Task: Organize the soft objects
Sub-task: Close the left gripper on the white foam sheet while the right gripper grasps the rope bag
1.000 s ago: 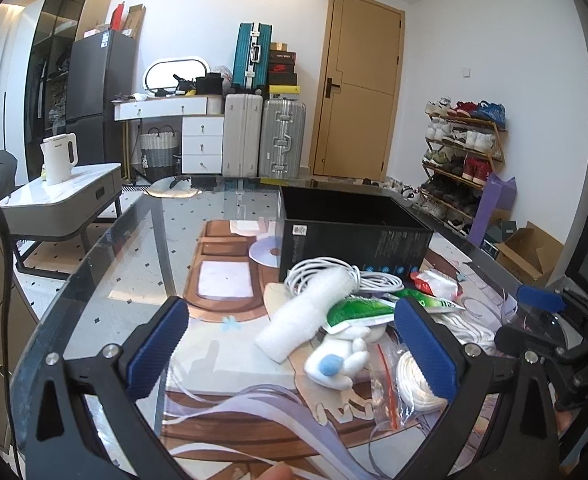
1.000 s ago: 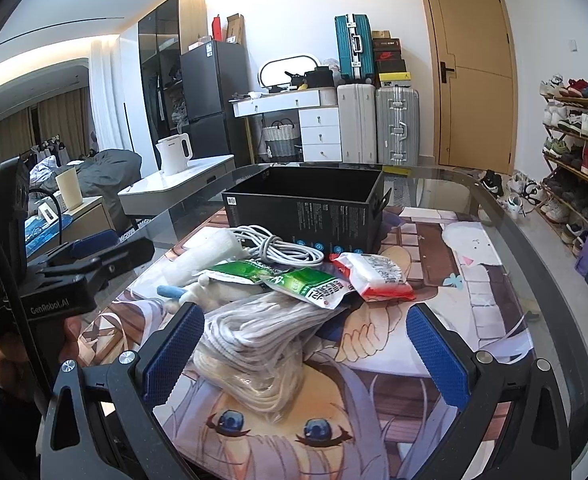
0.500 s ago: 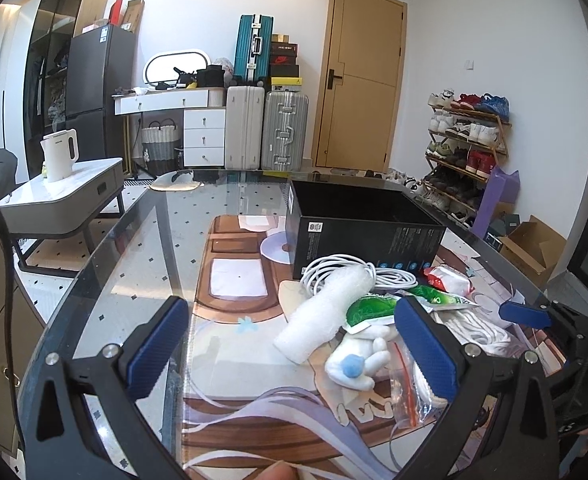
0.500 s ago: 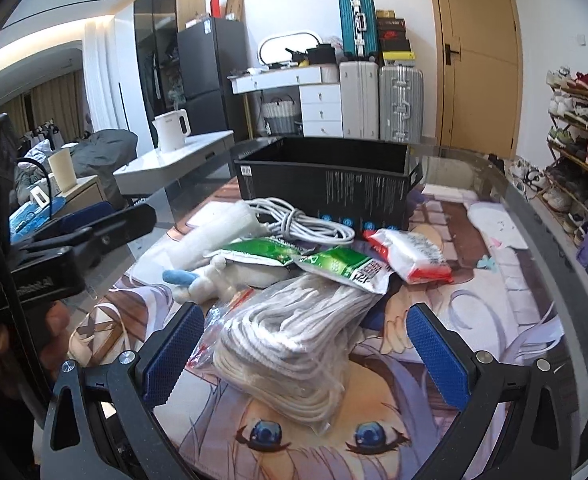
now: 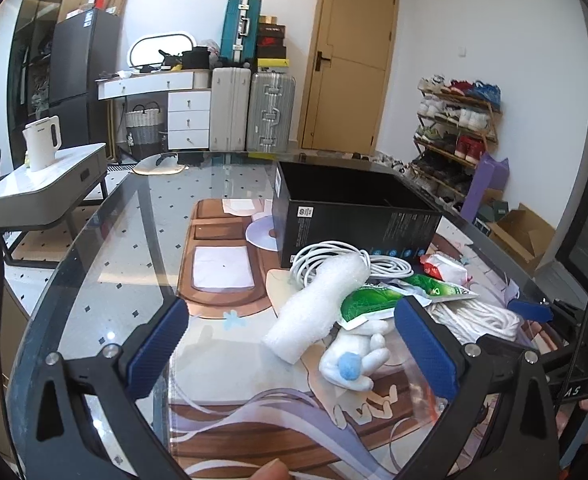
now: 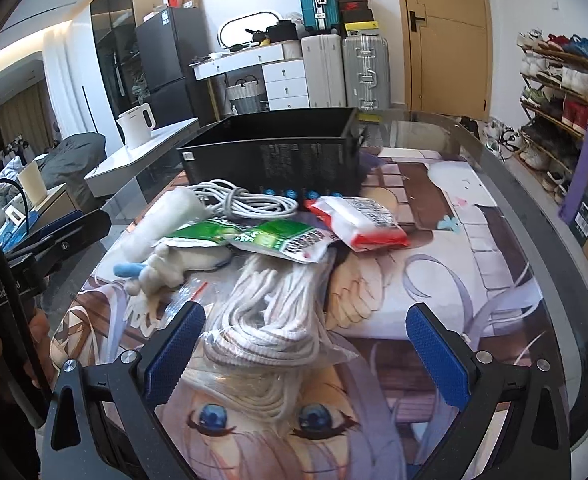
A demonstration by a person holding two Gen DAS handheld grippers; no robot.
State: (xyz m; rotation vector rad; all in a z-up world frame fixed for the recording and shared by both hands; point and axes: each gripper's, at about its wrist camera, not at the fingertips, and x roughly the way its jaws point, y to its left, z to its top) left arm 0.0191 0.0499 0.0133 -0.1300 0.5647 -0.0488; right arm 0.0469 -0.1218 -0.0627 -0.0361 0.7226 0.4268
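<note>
A pile of soft things lies on the glass table before an open black box [image 5: 354, 220] [image 6: 277, 152]. It holds a white foam roll [image 5: 318, 308] [image 6: 161, 220], a white plush toy with a blue ball [image 5: 354, 356] [image 6: 161, 268], green packets [image 5: 378, 300] [image 6: 281, 240], a red and white packet [image 6: 358, 224], a coiled white cable [image 5: 334, 252] [image 6: 245, 200] and a bagged bundle of white rope [image 6: 277, 312] [image 5: 474, 316]. My left gripper [image 5: 294, 344] is open just short of the foam roll and plush. My right gripper [image 6: 302, 352] is open around the near end of the rope bag.
A printed mat [image 6: 434, 280] covers much of the round glass table [image 5: 105, 264]. A low side table with a white kettle [image 5: 43, 148] stands to the left. Suitcases [image 5: 269, 112], a dresser, a door and a shoe rack [image 5: 454, 132] line the far walls.
Both grippers have moved forward toward the pile. The rope bag now lies between the right gripper's fingers, and the foam roll and plush loom larger in the left wrist view.
</note>
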